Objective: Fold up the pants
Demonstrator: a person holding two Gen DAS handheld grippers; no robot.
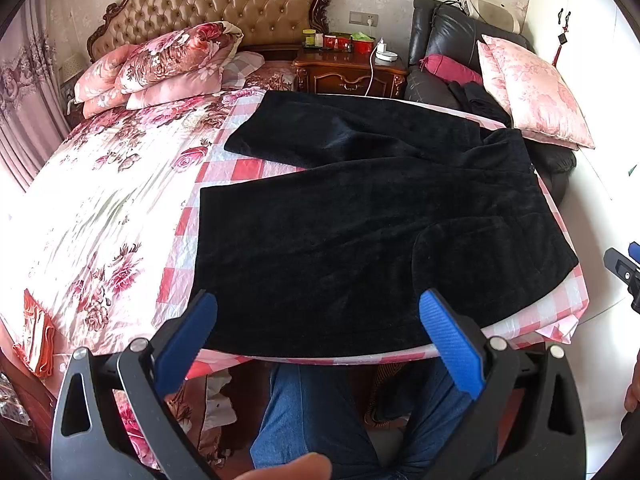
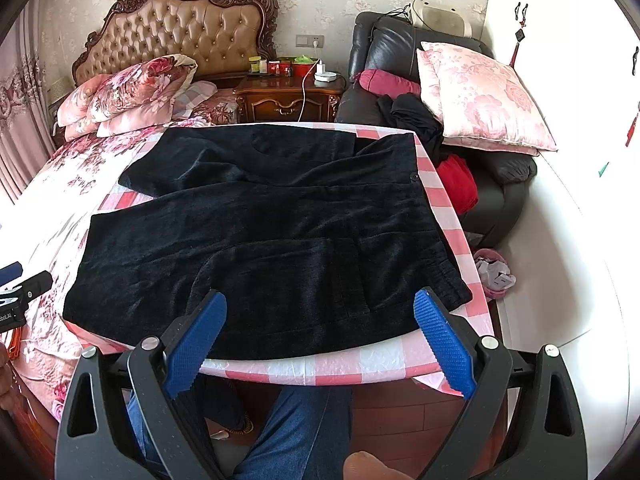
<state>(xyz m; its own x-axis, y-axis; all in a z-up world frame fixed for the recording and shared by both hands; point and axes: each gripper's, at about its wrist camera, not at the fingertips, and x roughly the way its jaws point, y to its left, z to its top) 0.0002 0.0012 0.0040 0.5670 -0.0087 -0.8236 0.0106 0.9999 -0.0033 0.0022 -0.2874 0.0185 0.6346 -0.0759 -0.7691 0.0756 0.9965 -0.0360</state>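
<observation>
the left gripper [image 1: 318, 312] hangs with its jaws spread wide and empty over the near edge of the black pants [image 1: 360, 232], which lie flat on the pink checked cloth [image 1: 180, 216] covering the bed [image 1: 100, 184], long axis running left to right with the leg cuffs at the left and the waistband at the right. the right gripper [image 2: 320, 312], jaws equally spread and holding nothing, sits nearer the waistband corner, so i'd judge it better placed for that end. whether either gripper touches the fabric is hard to tell.
</observation>
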